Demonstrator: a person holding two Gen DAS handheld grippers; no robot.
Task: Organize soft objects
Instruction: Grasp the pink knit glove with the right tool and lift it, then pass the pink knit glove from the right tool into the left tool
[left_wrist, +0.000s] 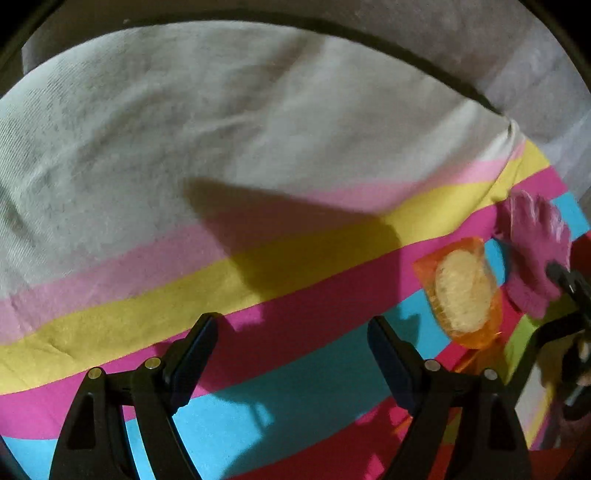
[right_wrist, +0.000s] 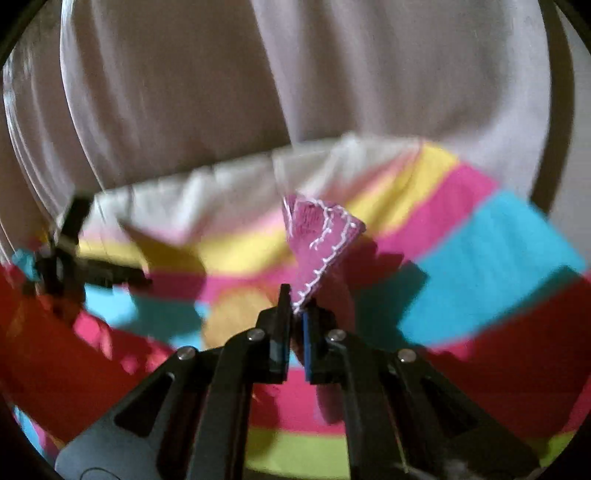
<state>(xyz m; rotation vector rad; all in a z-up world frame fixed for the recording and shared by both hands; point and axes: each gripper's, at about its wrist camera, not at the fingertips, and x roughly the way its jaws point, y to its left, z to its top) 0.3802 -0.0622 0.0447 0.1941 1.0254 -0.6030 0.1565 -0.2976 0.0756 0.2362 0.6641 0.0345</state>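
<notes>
The right gripper pinched the pink knitted glove at frame centre; the left gripper stood spread, empty, over the striped cloth.

Black plastic left gripper & right gripper, silver screws, blue pads.

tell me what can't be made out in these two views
- Pink knitted item: right wrist view, motion blur and the right gripper shut on its lower edge hide its full shape.
- Yellow item in its orange wrapper: left wrist view, blurred; what it is stays unclear.
- Left gripper: open, nothing between.
</notes>
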